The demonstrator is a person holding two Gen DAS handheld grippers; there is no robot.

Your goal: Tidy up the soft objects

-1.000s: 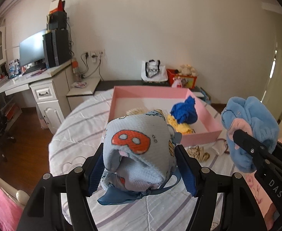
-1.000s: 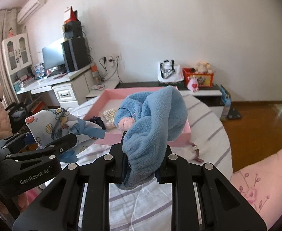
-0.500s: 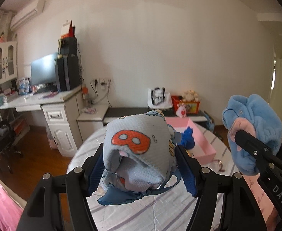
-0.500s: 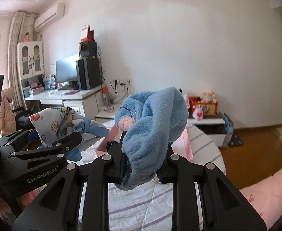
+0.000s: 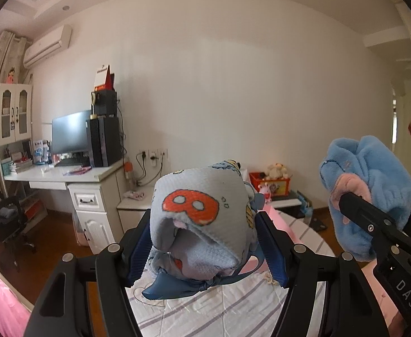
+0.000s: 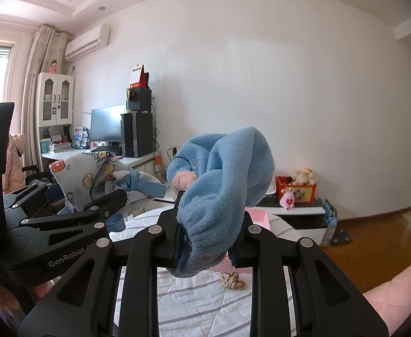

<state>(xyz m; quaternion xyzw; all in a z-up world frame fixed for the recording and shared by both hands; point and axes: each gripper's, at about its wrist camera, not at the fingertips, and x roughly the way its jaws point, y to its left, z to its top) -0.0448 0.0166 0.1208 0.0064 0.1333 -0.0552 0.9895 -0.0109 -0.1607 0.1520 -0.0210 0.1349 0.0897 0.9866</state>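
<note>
My left gripper (image 5: 205, 250) is shut on a pale blue printed cloth (image 5: 202, 219) with an orange cartoon shape and a blue ribbon; it also shows in the right wrist view (image 6: 93, 177). My right gripper (image 6: 206, 241) is shut on a fluffy blue fleece item (image 6: 222, 185) with a pink patch, seen at the right of the left wrist view (image 5: 371, 196). Both are held high above the striped white bed cover (image 6: 205, 303). Only a corner of the pink box (image 6: 257, 219) shows behind the fleece. A small tan scrunchie (image 6: 233, 279) lies on the cover.
A white desk (image 5: 73, 179) with monitor and dark tower stands at left. A low shelf (image 6: 298, 210) with a red toy box (image 6: 296, 191) is against the far wall. Wooden floor (image 6: 373, 233) lies to the right. Pink bedding (image 5: 0, 300) is at lower left.
Both grippers have tilted and risen with their cloths held; the view went from looking down into the pink box to looking at the wall and ceiling.
</note>
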